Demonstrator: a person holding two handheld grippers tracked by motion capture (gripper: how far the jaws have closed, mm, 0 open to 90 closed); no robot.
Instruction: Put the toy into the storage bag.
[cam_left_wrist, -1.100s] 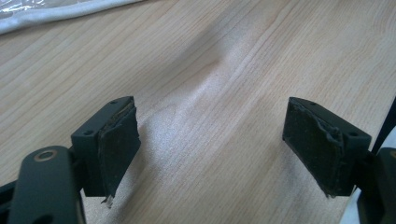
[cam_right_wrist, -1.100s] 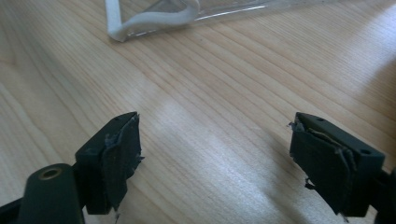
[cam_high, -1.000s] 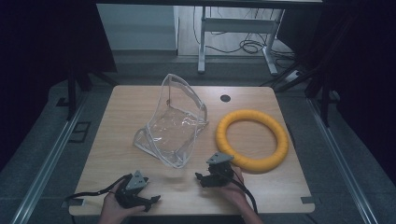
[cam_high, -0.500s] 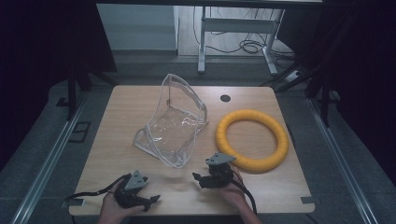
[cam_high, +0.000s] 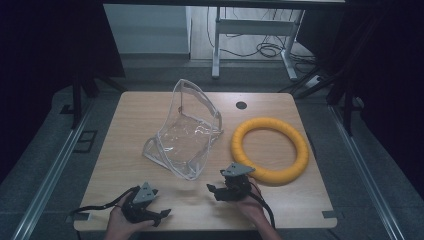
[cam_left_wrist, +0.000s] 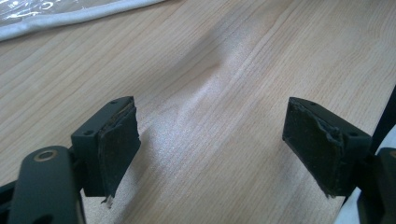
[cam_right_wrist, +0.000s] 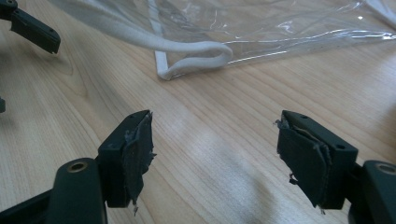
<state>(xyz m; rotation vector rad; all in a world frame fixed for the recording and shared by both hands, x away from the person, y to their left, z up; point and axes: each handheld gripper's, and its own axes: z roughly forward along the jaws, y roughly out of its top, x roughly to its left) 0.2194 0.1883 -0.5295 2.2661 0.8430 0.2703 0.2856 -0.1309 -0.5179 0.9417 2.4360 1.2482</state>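
**Clear pouch and yellow ring on a pale wooden bench**

The bench (cam_high: 125, 150) is light wood with a fine straight grain and a soft sheen; a small dark round grommet (cam_high: 241, 105) sits near its far edge. At its middle lies a transparent plastic pouch (cam_high: 187, 132), glossy and wrinkled, its far flap standing up in a rounded arch. A white fabric trim runs along its seams, and in the right gripper view this trim (cam_right_wrist: 196, 58) ends in a flattened loop at the near corner. To the right of the pouch rests a matte yellow ring (cam_high: 270, 149), thick and smooth like foam tubing.

The right tool (cam_high: 220, 190) sits at the near edge, just near of the pouch; its jaws have just been closing yet stand apart, with bare wood between worn black pads (cam_right_wrist: 137, 154). The left tool (cam_high: 162, 215), near left, stands open over bare bench.
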